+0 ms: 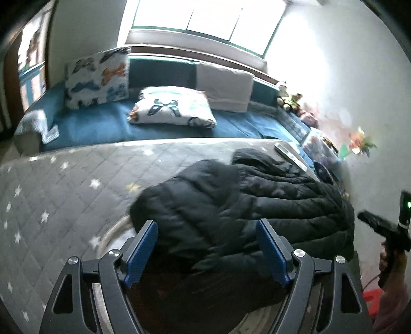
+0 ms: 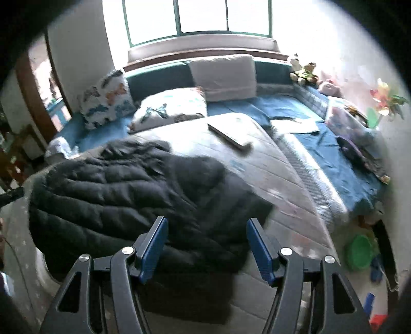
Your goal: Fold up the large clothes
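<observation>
We hold the left tongs [image 1: 206,250] above the near edge of the black puffer jacket [image 1: 244,203], jaws wide apart and empty; the blue pads [image 1: 142,253] stand clear of the fabric, which lies below and beyond them

We hold the right tongs [image 2: 206,246] over the other side of the same jacket [image 2: 123,185], jaws likewise spread, nothing gripped between the pads [image 2: 259,253]

The jacket lies bunched on the grey quilted cover [image 1: 64,185] with white stars, toward its right part in the left wrist view. Its quilted body is rumpled, with one portion folded over toward the middle

Reference items:
- A flat pale object [image 2: 228,135] rests on the cover beyond the jacket, apart from it
- Behind the cover runs a blue bed sheet [image 1: 102,126] carrying two butterfly-print pillows [image 1: 174,105] and a plain white cushion [image 2: 223,77] against the headboard
- Soft toys [image 2: 303,70] sit in the far right corner under the window [image 2: 200,18]
- A green bowl [image 2: 361,250] lies on the floor at the right

In the left wrist view, the right tongs appear at the right edge, held by a hand [image 1: 388,264]
</observation>
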`<state>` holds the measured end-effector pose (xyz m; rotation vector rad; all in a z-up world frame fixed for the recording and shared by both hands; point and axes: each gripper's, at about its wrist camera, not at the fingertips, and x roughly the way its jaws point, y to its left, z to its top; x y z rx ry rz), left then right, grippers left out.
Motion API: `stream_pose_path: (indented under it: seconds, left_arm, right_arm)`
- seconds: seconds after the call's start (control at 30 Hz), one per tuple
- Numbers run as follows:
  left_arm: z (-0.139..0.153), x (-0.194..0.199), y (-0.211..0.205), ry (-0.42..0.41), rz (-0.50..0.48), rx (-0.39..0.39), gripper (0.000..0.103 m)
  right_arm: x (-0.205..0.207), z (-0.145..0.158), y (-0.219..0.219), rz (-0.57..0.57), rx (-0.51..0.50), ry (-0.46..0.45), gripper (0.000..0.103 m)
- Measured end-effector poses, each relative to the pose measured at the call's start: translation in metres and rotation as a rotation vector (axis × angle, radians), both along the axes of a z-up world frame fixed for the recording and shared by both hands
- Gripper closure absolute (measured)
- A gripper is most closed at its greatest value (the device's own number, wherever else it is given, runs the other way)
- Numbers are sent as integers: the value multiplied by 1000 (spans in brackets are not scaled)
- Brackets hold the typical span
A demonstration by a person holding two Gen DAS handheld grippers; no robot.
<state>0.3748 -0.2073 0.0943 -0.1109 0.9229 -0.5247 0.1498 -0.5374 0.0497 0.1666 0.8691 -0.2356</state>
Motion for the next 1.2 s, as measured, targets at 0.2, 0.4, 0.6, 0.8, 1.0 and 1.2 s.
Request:
stream_pose_path:
  seconds: [0.2,0.4,0.6,0.8,1.0,1.2]
  left_arm:
    - [0,10,-55,-37,-79,89,19]
    - [-17,37,-82,-43,-83,149,19]
    - [-62,62,-99,34,-73,208,21]
    - [-85,72,-98,91,-61,183,21]
    - [-98,70,-105,72,-52,213,19]
    - [-104,69,-105,62,-54,211,17]
  right_arm:
    - [55,-25,16,67,84,-11,34]
    - [100,-53,31,105,56,9,33]
    - [120,-83,30,111,36,102,33]
    - [114,-85,30,120,41,100,32]
    - [113,-84,37,119,30,87,31]
    - [116,-84,38,120,12,102,31]
